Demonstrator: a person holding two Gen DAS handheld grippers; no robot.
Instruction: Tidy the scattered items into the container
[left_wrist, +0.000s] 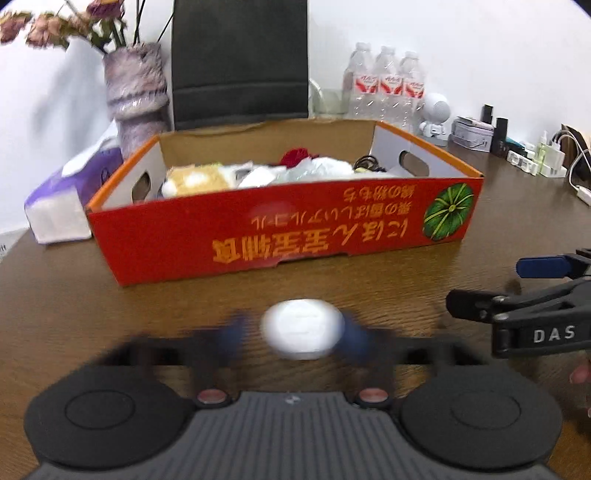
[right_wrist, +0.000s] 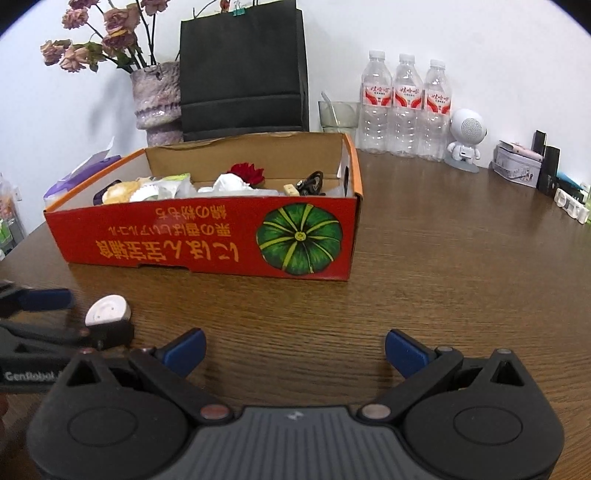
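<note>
The left gripper (left_wrist: 301, 334) has its jaws partly closed around a small white rounded item (left_wrist: 302, 333) that lies on the bench (left_wrist: 110, 314). The blue pads flank both of its sides; motion blur prevents confirming firm contact. The red cardboard box (left_wrist: 280, 232) stands just ahead of the jaws, already holding several items. The right gripper (right_wrist: 295, 352) hangs beside the left with jaws wide open and empty. The item appears to be light, rigid, smooth plastic; its curved sides may slip, so grip across the widest middle.
</note>
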